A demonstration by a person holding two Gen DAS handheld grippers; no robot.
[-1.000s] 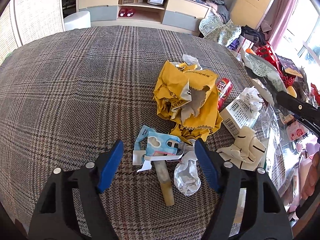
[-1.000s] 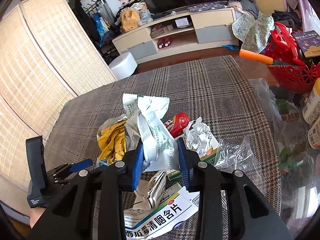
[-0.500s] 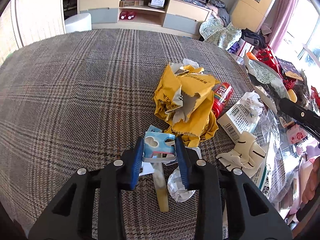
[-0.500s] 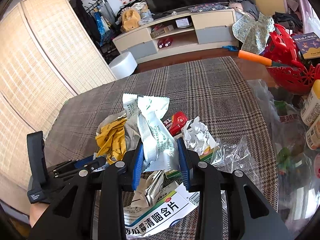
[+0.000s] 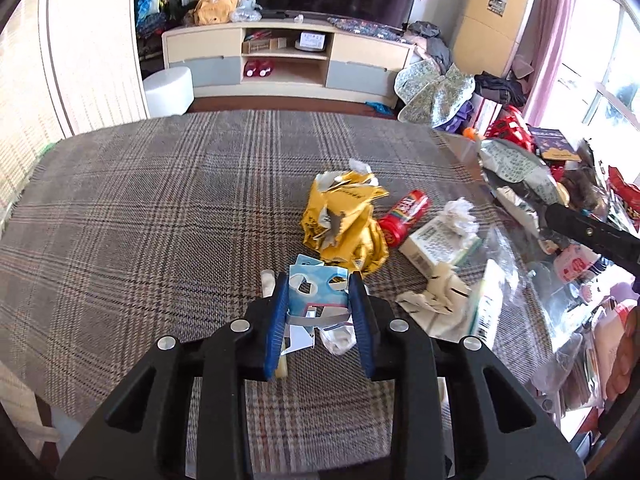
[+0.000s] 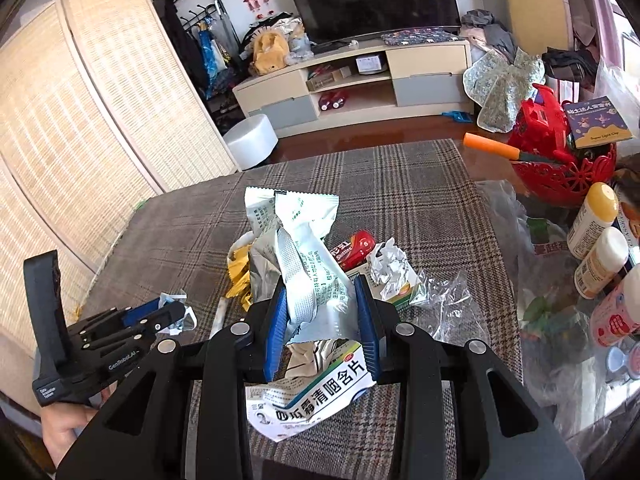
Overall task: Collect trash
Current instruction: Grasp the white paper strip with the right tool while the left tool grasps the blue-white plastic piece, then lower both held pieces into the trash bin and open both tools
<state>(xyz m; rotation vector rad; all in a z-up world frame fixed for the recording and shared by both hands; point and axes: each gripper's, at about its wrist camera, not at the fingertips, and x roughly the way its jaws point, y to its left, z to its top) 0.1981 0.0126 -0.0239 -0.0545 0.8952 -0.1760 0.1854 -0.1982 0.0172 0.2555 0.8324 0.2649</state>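
Note:
My left gripper point(image 5: 319, 286) is shut on a blue and white torn package point(image 5: 316, 290) and holds it above the plaid tablecloth point(image 5: 160, 208). My right gripper point(image 6: 320, 292) is shut on pale green and silver wrappers point(image 6: 308, 264), held up over the table. On the cloth lie a crumpled yellow bag point(image 5: 346, 220), a red candy tube point(image 5: 404, 218), a small carton with crumpled paper point(image 5: 438, 236), a pale stick point(image 5: 280, 364) and a green-lettered medicine box point(image 6: 316, 396). The left gripper also shows in the right wrist view point(image 6: 176, 314).
A clear plastic bag point(image 6: 452, 304) lies right of the pile. Bottles point(image 6: 592, 220) and a red basket point(image 6: 560, 172) crowd the glass at the right. A TV cabinet point(image 5: 288, 60) and white stool point(image 5: 168, 90) stand beyond the table.
My left gripper closed on the blue and white package and lifted it off the cloth. My right gripper keeps its hold on the wrappers, barely moved.

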